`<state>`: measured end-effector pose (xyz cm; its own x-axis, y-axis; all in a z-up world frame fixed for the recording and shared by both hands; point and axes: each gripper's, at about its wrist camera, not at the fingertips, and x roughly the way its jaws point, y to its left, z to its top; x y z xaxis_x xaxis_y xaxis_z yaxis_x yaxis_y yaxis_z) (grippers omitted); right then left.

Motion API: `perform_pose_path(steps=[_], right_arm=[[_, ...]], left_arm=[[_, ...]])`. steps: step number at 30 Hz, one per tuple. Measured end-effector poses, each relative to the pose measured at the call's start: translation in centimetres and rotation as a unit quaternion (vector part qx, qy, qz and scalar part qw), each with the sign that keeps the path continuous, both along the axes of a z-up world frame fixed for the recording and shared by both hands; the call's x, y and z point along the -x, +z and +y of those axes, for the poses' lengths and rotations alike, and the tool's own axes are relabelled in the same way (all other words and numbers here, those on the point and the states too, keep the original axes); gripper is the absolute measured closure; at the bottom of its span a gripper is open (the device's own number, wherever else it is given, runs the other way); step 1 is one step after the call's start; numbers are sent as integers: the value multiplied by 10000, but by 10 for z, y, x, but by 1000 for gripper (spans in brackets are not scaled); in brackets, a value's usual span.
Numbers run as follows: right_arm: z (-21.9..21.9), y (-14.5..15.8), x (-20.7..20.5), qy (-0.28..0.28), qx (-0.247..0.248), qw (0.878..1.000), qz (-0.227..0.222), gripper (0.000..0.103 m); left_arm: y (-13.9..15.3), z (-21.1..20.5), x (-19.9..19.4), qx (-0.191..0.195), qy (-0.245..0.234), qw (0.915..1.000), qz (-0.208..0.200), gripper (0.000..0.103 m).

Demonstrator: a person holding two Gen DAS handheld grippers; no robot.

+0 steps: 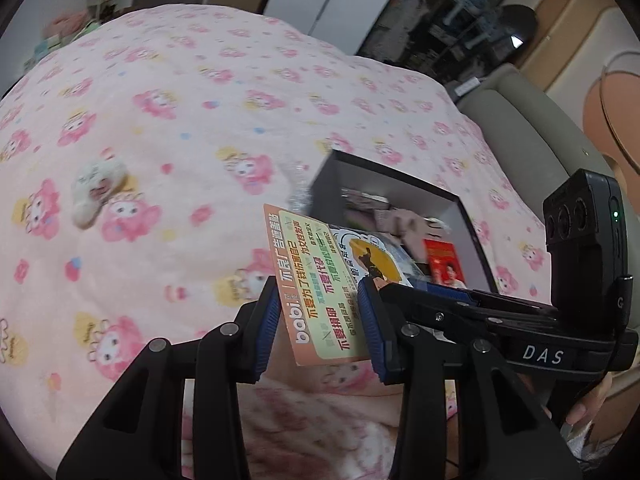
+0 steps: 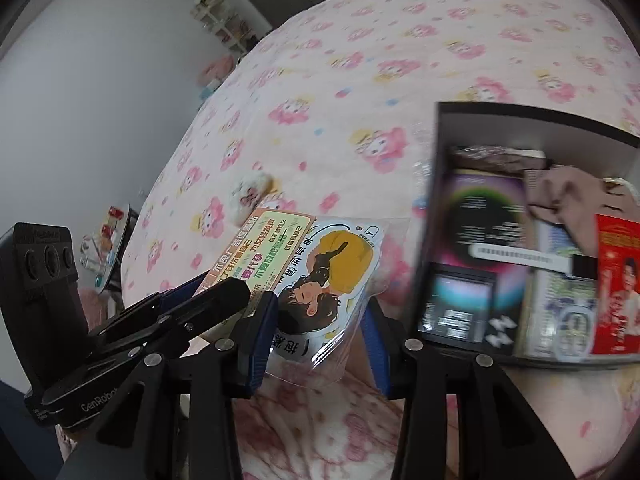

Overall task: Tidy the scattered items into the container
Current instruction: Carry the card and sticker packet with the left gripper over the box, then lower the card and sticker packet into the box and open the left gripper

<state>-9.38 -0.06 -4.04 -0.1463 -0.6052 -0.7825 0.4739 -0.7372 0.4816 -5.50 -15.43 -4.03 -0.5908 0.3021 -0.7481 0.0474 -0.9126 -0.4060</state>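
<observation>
An orange and green printed card (image 1: pixel 316 284) lies between my left gripper's (image 1: pixel 318 326) open fingers, over a sticker sheet in a clear sleeve (image 1: pixel 378 260) on the pink bed. In the right wrist view the card (image 2: pixel 260 252) and the sleeve (image 2: pixel 328 280) overlap; the sleeve's near end lies between my right gripper's (image 2: pixel 320 336) open fingers. Whether either jaw pinches is not clear. The dark box (image 1: pixel 400 192) stands just behind, holding several cards and packets (image 2: pixel 488 232). A small white plush (image 1: pixel 98 190) lies on the bed to the left, seen also in the right view (image 2: pixel 250 196).
The pink cartoon-print blanket (image 1: pixel 200 100) covers the bed. A grey sofa edge (image 1: pixel 516 120) runs along the right. A shelf (image 2: pixel 224 20) and a cluttered small table (image 2: pixel 112 240) stand at the left by the white wall.
</observation>
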Motion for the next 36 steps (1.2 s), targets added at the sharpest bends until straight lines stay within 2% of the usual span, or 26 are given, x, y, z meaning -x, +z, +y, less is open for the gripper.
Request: perform_pose_path(steps=[8,18,29,36], right_arm=[[78,8,16,-517,-117,9985,132,64],[139,8,51,-768,-672,9932,552,64],[187,-21,72,-1193,-347,9921,184,64],[199,-39,83,-1385,-475,9892,-84,64]], left_arm=[[1,81,29,74,-577,9983,-104,65],[-4,157,74,176,-1043,9940,-283,65],[-44,191,100,34,-1148,9909,-709,65],[-64,202,111,-59,-1126,9894,-921,65]])
